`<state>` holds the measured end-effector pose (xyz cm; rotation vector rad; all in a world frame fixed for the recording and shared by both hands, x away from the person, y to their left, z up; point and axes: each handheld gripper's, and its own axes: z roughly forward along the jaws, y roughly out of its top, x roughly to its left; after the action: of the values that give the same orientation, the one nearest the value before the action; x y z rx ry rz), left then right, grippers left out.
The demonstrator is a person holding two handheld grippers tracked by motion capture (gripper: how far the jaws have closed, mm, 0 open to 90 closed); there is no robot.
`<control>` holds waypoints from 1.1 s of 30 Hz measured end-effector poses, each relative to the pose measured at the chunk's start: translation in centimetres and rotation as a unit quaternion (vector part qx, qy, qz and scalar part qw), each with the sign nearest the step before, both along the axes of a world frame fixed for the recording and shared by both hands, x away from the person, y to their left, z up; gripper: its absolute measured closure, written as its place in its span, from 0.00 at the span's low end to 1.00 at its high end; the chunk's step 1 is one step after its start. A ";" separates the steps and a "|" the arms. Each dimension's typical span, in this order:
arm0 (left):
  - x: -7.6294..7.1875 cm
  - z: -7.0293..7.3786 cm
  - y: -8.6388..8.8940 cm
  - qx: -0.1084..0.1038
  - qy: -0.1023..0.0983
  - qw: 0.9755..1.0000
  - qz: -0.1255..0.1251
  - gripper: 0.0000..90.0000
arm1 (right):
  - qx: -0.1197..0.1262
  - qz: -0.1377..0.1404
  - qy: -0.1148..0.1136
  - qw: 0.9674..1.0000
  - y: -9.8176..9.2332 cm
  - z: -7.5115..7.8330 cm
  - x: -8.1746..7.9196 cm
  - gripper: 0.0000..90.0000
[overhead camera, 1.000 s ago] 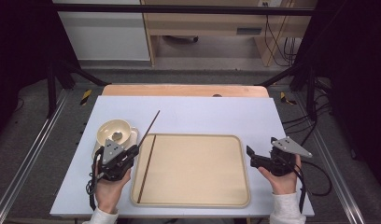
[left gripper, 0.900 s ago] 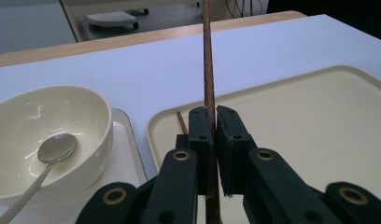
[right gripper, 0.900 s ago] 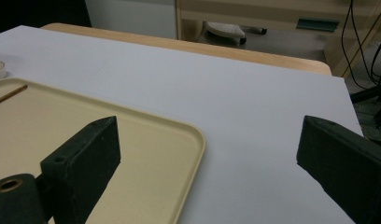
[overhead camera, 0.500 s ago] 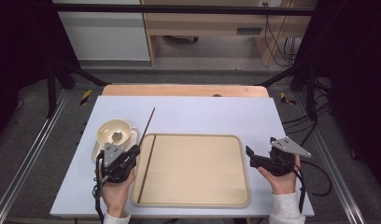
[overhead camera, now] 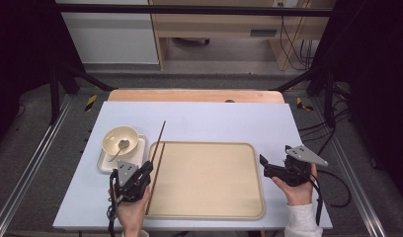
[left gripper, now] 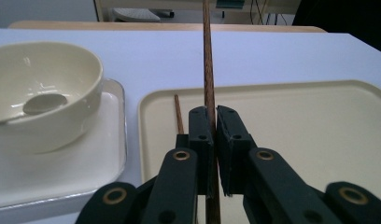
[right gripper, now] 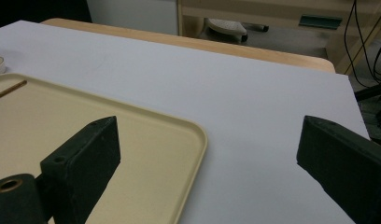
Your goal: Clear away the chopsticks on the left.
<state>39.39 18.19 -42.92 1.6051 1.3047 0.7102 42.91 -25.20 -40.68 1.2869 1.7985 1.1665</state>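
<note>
A thin dark wooden chopstick (left gripper: 208,70) is sitting pinched between the jaws of the left gripper (overhead camera: 146,170), which are closing tight on its lower part while the rest of the stick is pointing away from the gripper, out past the tray's far edge and over the white table (overhead camera: 214,121). Just beside the jaws, on their left as the left gripper view shows it, a second chopstick (left gripper: 179,114) is lying flat inside the beige tray (overhead camera: 209,180), along its left rim. Further to that side, a cream bowl (left gripper: 44,88) with a spoon (left gripper: 44,103) in it is resting on a small white dish (left gripper: 62,172), close to the gripper but apart from it. Across the tray, the right gripper (overhead camera: 264,166) is hovering by the tray's right edge, its jaws standing wide apart with nothing between them, pointing in over the tray's rim.
</note>
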 end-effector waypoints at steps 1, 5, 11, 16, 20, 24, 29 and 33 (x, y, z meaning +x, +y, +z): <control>0.0 -0.2 -0.1 0.000 0.002 1.000 0.001 0.94 | 0.000 0.000 0.001 1.000 0.0 0.0 0.0 0.07; -0.2 -1.0 -0.8 -0.001 0.008 1.000 0.006 0.94 | 0.000 0.001 0.000 1.000 0.0 0.0 0.0 0.07; 0.0 -2.4 -1.3 0.001 0.027 1.000 0.007 0.94 | 0.001 0.001 0.000 1.000 0.1 0.0 0.0 0.07; 0.1 -3.2 -1.1 0.004 0.039 0.999 0.012 0.94 | 0.000 0.002 0.000 1.000 0.1 0.0 0.0 0.07; 0.2 -3.7 -1.3 0.003 0.048 0.999 0.010 0.94 | 0.000 0.002 0.002 1.000 0.2 -0.1 0.0 0.07; 0.2 -3.9 -1.5 0.005 0.051 0.999 0.011 0.94 | 0.000 0.001 0.002 1.000 0.1 0.0 0.0 0.07; 0.1 -4.5 -1.9 0.012 0.059 0.998 0.009 0.94 | -0.002 0.002 0.001 1.000 0.2 -0.1 0.0 0.07; 0.1 -4.7 -2.1 0.017 0.061 0.998 0.011 0.94 | 0.000 0.002 0.003 1.000 0.2 -0.1 0.0 0.07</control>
<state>39.47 16.10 -47.62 1.6864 1.4080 0.6596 42.94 -25.03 -40.77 1.2872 1.8064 1.1655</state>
